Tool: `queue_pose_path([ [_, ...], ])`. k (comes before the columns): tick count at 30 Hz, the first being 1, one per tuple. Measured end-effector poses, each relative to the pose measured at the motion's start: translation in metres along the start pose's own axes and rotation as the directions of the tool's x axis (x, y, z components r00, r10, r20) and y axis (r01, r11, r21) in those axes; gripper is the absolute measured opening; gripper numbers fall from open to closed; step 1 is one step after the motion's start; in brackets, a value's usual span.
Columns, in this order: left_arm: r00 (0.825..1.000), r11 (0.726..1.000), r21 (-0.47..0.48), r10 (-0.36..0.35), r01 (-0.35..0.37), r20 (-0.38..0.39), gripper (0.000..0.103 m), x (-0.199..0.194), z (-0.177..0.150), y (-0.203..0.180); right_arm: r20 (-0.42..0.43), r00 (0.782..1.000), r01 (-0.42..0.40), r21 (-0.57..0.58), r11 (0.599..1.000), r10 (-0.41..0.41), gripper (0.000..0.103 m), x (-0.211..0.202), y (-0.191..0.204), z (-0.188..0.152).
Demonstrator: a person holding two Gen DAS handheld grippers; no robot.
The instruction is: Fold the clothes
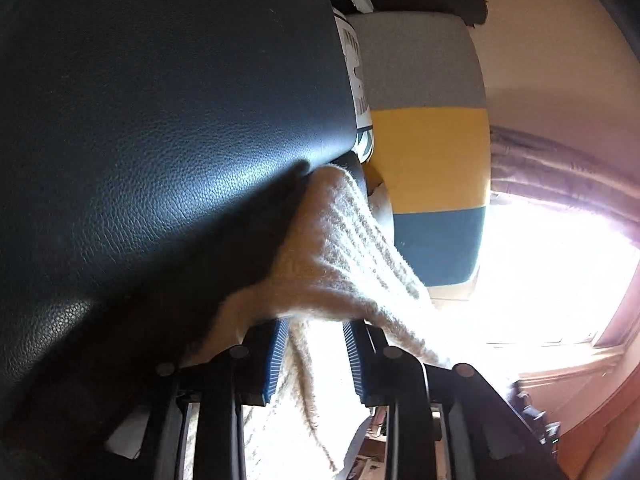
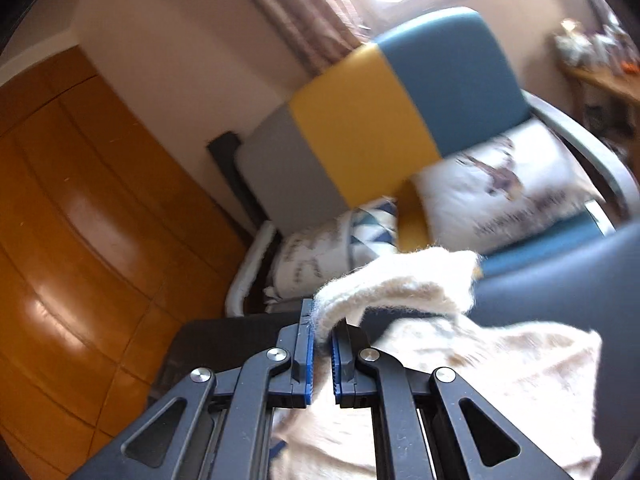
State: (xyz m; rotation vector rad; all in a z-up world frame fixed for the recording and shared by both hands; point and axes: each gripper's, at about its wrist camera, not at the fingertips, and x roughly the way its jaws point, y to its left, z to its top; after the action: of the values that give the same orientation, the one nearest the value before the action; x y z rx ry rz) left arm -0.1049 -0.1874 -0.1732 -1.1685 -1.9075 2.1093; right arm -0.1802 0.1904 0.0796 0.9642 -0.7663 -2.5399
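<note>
— Two tools, one garment. Left tool (image 1: 316,354)?
— Blue ribbed pads (image 1: 276,360) set well apart, released. Cream knit sweater (image 1: 332,264) draped over the tips, strands hanging through the gap; whether any fold is pinched, cannot tell. Dark leather-grained surface (image 1: 160,120) filling the left of that view, sweater edge lying against it.

— Right tool (image 2: 322,334)?
— Jaws drawn nearly together, clenched on a thick fold of the same sweater (image 2: 400,280). Blue pads (image 2: 306,360) either side of the cream edge. Rest of the knit spread to the right and below, over a dark blue-grey surface (image 2: 560,272).

— Surroundings, left wrist view?
— Chair back (image 1: 432,152) in three bands: grey, yellow, teal. Printed cushion (image 1: 358,80) showing as a sliver beside the dark surface. Curtain (image 1: 560,172) at right, window glare (image 1: 540,264) blown out white.

— Surroundings, right wrist view?
— Same banded chair back (image 2: 380,120), blurred. Two pale printed cushions on the seat, one at right (image 2: 500,188), one lower left (image 2: 312,256) beside a blue-triangle pattern. Orange wood panels (image 2: 80,220) at left, glossy. Cream wall (image 2: 180,40) above. Curtain (image 2: 304,12) at top. Cluttered shelf (image 2: 600,60) at far right, contents too blurred to name.
</note>
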Motion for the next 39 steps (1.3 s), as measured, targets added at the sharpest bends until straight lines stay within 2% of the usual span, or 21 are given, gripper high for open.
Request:
queue_pose_path([
  [6,0.998,0.997,0.060,0.055,-0.054,-0.010,0.021,0.005,-0.003,-0.005,-0.106,0.988,0.124,0.156,0.980,-0.108,0.007,0.005,-0.094,-0.068],
  [8,0.997,0.993,0.093,0.072,-0.071,-0.011,0.015,0.004,-0.004,-0.006,-0.140,0.983,0.151,0.214,0.965,-0.123,0.007,0.011,-0.121,-0.090],
  [13,0.995,0.989,0.132,0.080,-0.072,-0.056,0.016,0.006,-0.011,-0.008,-0.181,0.974,0.185,0.300,0.936,-0.134,0.007,0.012,-0.171,-0.136],
  [17,0.995,0.982,0.183,0.060,-0.045,-0.080,0.020,0.000,-0.023,-0.015,-0.138,0.987,0.129,0.379,0.916,-0.082,0.008,0.013,-0.191,-0.150],
  [21,0.998,0.962,0.272,0.047,-0.033,-0.042,0.024,-0.012,-0.035,-0.027,-0.093,0.995,0.060,0.454,0.889,-0.020,0.013,0.006,-0.202,-0.153],
  [22,0.998,0.959,0.281,0.042,-0.030,-0.036,0.024,-0.014,-0.037,-0.030,-0.074,0.997,0.040,0.479,0.877,-0.006,0.016,0.004,-0.205,-0.153],
  [24,0.999,0.956,0.291,0.040,-0.028,-0.034,0.024,-0.016,-0.039,-0.032,-0.028,0.999,-0.004,0.526,0.851,0.022,0.031,-0.001,-0.208,-0.152],
  [25,0.998,0.956,0.292,0.044,-0.031,-0.039,0.024,-0.016,-0.039,-0.031,-0.004,0.999,-0.027,0.547,0.836,0.035,0.048,-0.004,-0.210,-0.152],
  [26,0.998,0.957,0.289,0.055,-0.041,-0.041,0.024,-0.014,-0.038,-0.031,0.003,1.000,-0.027,0.548,0.836,0.031,0.058,-0.005,-0.209,-0.151],
  [28,0.996,0.959,0.277,0.075,-0.060,-0.044,0.025,-0.009,-0.036,-0.028,-0.019,1.000,0.022,0.502,0.865,-0.014,0.059,-0.003,-0.201,-0.146],
  [29,0.995,0.963,0.262,0.086,-0.071,-0.047,0.025,-0.005,-0.033,-0.027,-0.029,0.999,0.046,0.478,0.877,-0.037,0.059,-0.002,-0.198,-0.143],
  [30,0.995,0.966,0.247,0.089,-0.074,-0.051,0.025,-0.003,-0.031,-0.024,-0.038,0.997,0.071,0.454,0.888,-0.060,0.052,-0.001,-0.194,-0.141],
  [31,0.994,0.970,0.232,0.090,-0.075,-0.056,0.025,-0.002,-0.028,-0.021,-0.046,0.995,0.095,0.428,0.899,-0.083,0.027,0.000,-0.190,-0.138],
  [32,0.994,0.967,0.239,0.097,-0.084,-0.044,0.024,-0.002,-0.027,-0.021,-0.054,0.993,0.119,0.403,0.907,-0.107,0.008,0.001,-0.187,-0.136],
  [33,0.994,0.964,0.249,0.105,-0.095,-0.029,0.023,-0.002,-0.026,-0.021,-0.062,0.990,0.144,0.377,0.915,-0.130,0.008,0.002,-0.183,-0.133],
  [36,0.993,0.944,0.311,0.118,-0.113,0.003,0.010,0.001,-0.026,-0.029,-0.079,0.976,0.216,0.296,0.930,-0.201,0.008,0.005,-0.172,-0.125],
  [39,0.993,0.910,0.396,0.114,-0.121,0.043,0.006,-0.003,-0.031,-0.040,-0.018,0.975,0.222,0.164,0.961,-0.223,0.007,-0.006,-0.147,-0.104],
])
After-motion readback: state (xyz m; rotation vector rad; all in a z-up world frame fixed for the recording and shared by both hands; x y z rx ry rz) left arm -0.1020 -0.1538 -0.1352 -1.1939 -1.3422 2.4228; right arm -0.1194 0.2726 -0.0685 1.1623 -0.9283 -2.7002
